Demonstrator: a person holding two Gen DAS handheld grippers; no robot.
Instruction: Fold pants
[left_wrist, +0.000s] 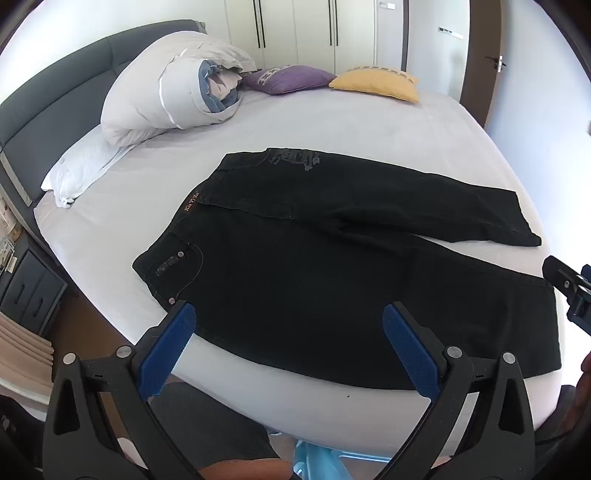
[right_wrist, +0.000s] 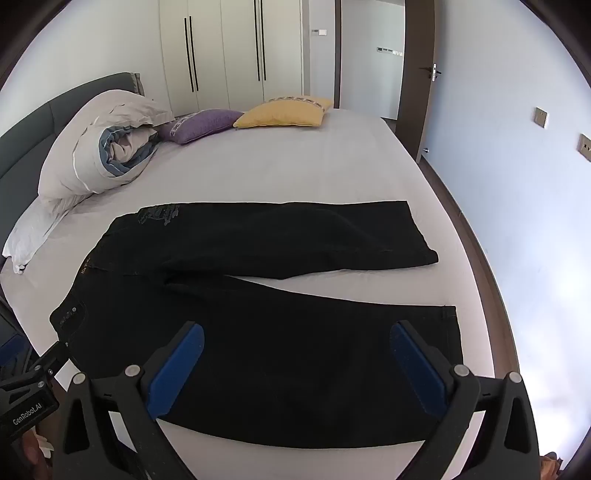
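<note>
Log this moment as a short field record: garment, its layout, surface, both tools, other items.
garment: black jeans
layout: spread flat, legs splayed apart, unfolded
surface: bed with pale sheet
left hand-held gripper: open, above the near leg, holding nothing
right hand-held gripper: open, above the near leg, holding nothing
other items: rolled duvet, purple cushion, yellow cushion

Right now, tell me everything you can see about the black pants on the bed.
The black pants look like denim, with contrast stitching, rivets at a pocket and an embroidered motif near the waist. They lie flat and unfolded on the white bed sheet, waistband toward the headboard side, legs spread in a V. Neither gripper touches them.
</note>
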